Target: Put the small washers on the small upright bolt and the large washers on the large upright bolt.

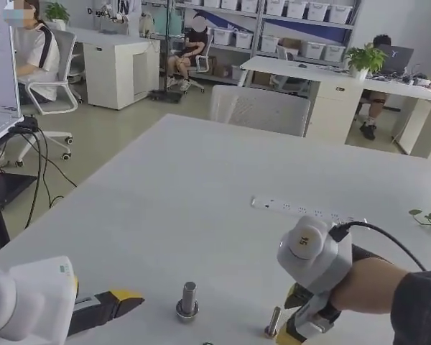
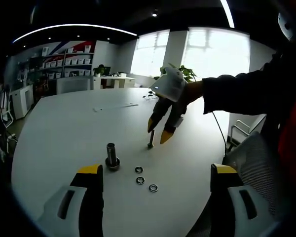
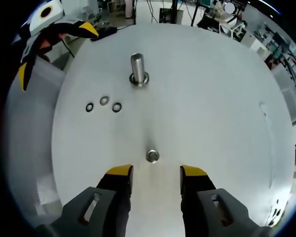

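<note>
From where I stand, the left gripper (image 2: 156, 170) hovers over the white table (image 1: 201, 187), its jaws spread wide and gripping nothing. The large bolt (image 2: 111, 155) stands upright at its 11 o'clock with a ring round its foot, and three small washers (image 2: 140, 180) lie loose at its 12 o'clock. Further right the small bolt (image 3: 152, 156) stands upright. The right gripper (image 3: 156, 170) tilts down at it, jaws partly open and empty, with the bolt at 12 o'clock just off the gap and touching neither tip.
</note>
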A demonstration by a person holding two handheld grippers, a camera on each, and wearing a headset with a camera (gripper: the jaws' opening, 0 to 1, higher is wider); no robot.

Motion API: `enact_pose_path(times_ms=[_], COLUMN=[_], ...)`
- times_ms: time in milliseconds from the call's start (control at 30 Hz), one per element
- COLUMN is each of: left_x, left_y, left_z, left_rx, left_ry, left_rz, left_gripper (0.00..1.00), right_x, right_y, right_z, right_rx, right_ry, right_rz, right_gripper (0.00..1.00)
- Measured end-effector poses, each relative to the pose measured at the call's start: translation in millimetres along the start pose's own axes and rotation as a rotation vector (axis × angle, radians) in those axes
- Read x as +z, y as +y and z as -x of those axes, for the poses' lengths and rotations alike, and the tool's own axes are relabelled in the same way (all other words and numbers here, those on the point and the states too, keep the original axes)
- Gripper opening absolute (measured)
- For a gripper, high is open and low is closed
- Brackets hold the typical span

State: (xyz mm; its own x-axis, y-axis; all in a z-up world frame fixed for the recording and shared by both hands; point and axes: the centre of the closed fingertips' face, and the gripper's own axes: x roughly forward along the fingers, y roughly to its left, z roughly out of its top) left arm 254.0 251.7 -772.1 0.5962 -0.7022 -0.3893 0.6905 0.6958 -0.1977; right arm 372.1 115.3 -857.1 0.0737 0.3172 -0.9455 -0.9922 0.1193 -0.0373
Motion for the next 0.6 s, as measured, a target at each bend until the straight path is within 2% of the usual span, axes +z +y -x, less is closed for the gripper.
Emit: enact_pose_path(times_ms=[600], left_x=[0.4], left_y=[-0.6], left_z=[-0.2], left_rx=[-0.001], left_ry=[-0.003], left_rz=[-0.004], left_gripper=[0.90], right_x=[-13.4], right_y=[22.9], right_z=[13.5], right_rx=[-0.015], right_ry=[-0.011], right_rz=[-0.002], right_gripper=[0.39])
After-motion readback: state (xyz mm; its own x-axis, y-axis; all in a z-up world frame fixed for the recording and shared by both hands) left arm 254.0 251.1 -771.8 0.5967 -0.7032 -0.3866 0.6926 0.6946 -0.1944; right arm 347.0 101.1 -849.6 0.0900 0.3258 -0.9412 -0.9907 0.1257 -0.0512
